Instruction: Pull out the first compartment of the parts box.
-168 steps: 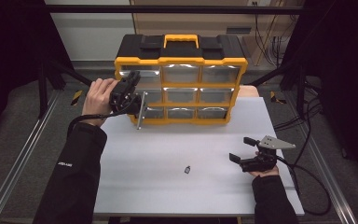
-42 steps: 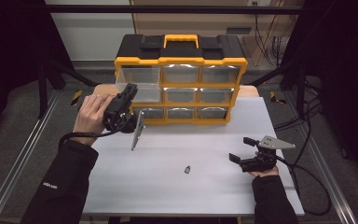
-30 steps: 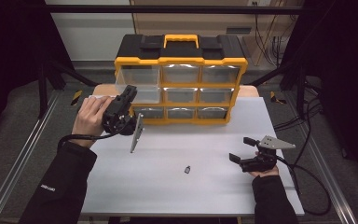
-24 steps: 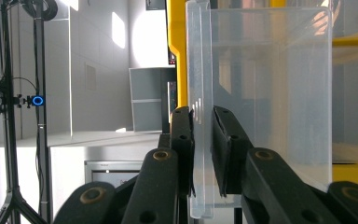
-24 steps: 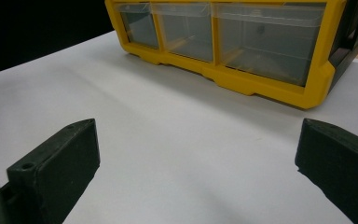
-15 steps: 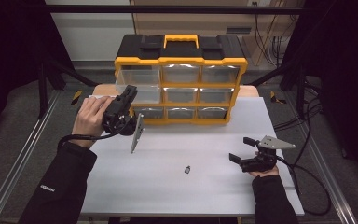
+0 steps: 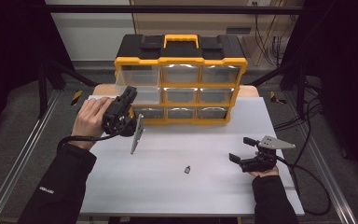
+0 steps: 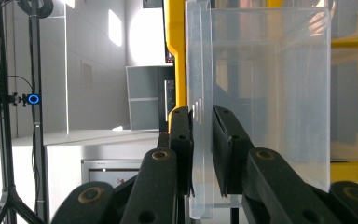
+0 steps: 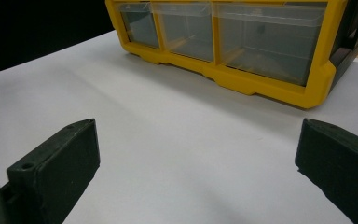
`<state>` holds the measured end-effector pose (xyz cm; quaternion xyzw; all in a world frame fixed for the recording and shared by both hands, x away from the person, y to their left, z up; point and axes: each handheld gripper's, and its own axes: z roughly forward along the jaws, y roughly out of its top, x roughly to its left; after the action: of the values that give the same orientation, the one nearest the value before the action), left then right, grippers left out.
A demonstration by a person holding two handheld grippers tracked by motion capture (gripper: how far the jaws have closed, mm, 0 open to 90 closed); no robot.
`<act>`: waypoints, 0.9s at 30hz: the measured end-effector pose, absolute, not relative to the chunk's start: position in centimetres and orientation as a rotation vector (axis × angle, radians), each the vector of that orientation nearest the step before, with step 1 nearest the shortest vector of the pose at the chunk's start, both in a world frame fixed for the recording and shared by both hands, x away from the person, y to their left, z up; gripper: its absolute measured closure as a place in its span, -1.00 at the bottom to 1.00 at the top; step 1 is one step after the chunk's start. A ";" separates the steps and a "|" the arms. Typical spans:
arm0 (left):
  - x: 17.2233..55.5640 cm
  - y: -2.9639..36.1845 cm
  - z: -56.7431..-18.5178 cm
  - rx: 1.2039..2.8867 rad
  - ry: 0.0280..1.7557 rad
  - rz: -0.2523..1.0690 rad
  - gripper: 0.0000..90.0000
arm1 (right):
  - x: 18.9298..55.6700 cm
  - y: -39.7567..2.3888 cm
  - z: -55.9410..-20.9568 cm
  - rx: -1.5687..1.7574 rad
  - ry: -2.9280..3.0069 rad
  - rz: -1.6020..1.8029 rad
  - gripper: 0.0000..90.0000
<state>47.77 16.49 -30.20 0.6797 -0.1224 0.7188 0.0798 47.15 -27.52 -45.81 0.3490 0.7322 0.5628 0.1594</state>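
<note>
A yellow and black organizer (image 7: 182, 51) with clear drawers stands at the back of the white table (image 7: 177, 196). Its top-left clear drawer (image 7: 140, 79) sticks out from the frame. My left gripper (image 7: 129, 94) is at that drawer's front. In the left gripper view the jaws (image 8: 204, 116) are shut on the drawer's (image 8: 270, 93) thin front lip. My right gripper (image 7: 241, 149) rests on the table at the front right, open, with nothing between its fingers (image 9: 56, 163); it faces the organizer's bottom row (image 9: 261, 79).
A small dark part (image 7: 187, 169) lies on the table in front of the organizer, left of the right gripper. Cables trail off the table's right side. Metal rails run along both sides of the table.
Since 5.6 s ago my left gripper has drawn back toward the person with the top-left drawer, which now sticks out. Over the last second hardly anything moved. The right gripper stayed still.
</note>
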 end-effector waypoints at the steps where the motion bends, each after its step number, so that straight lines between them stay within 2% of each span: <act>1: 47.8 16.5 -30.2 2.035 -0.356 2.142 0.74 | 47.1 -27.5 -45.8 0.998 2.093 1.609 -0.99; 15: 47.6 16.1 -29.0 2.107 -0.203 1.991 0.66 | 47.1 -27.5 -45.8 0.999 2.091 1.611 -0.99; 24: 47.7 16.1 -27.9 2.144 -0.058 1.818 0.51 | 47.1 -27.5 -45.8 0.998 2.091 1.614 -0.99; 27: 47.8 16.1 -27.7 2.159 -0.006 1.753 0.39 | 47.1 -27.5 -45.8 0.998 2.092 1.613 -0.99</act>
<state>47.79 16.06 -27.69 0.7636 -0.0023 0.6203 0.1792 47.15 -27.54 -45.79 0.3490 0.7315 0.5640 0.1584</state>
